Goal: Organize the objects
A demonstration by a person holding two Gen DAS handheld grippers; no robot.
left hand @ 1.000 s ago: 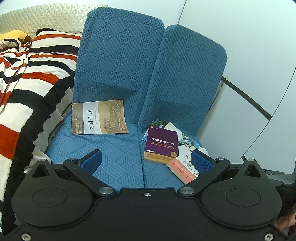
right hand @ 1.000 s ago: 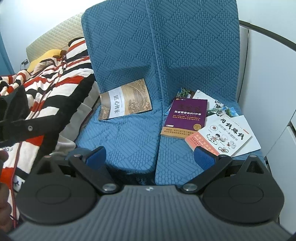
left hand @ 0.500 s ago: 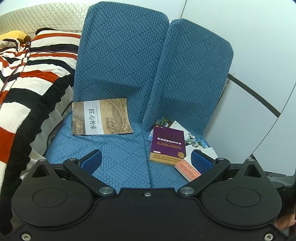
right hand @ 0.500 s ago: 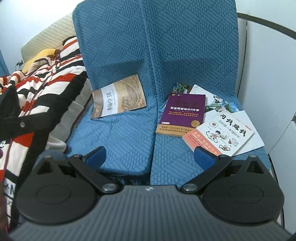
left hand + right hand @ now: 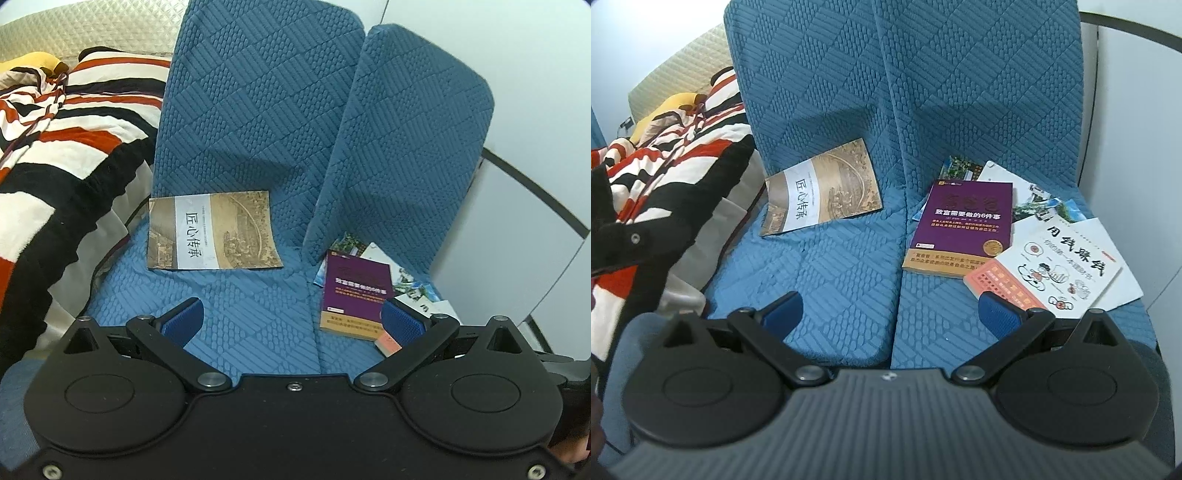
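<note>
Blue sofa (image 5: 827, 258): booklet (image 5: 822, 192) "匠心传承"

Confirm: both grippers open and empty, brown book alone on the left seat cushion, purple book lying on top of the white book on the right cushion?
One thing is off. In the right wrist view the white book overlaps the purple book, not the reverse. The rest holds: left gripper and right gripper open and empty, brown book alone.

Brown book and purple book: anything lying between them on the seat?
Nothing; in the right wrist view only bare blue seat cushion separates the brown book from the purple book.
</note>
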